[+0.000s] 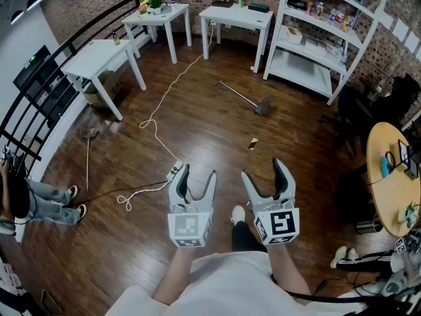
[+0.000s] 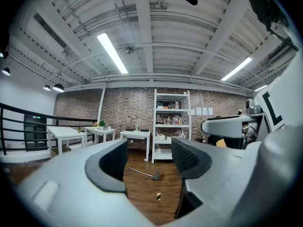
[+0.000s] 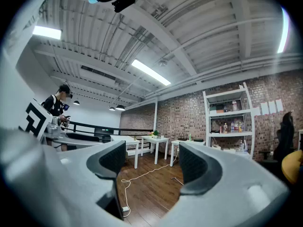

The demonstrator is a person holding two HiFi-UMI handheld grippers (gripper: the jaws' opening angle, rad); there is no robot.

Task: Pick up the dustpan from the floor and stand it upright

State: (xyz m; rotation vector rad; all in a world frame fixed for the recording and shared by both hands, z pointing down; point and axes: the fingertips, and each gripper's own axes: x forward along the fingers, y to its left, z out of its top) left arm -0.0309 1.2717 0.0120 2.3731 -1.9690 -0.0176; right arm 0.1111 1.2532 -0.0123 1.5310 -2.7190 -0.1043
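Lying on floor: dustpan.

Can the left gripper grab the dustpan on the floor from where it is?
Probably not yet. The dustpan lies far off on the floor near the shelf, well beyond the open, empty left gripper. Nothing big stands between, so walking closer should do.

Dustpan on floor before shelving

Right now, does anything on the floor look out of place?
Yes. The dustpan lies tipped over, long handle on the floor, before the shelf; a broom lies flat by the left table; a white cable trails loose across the floor.
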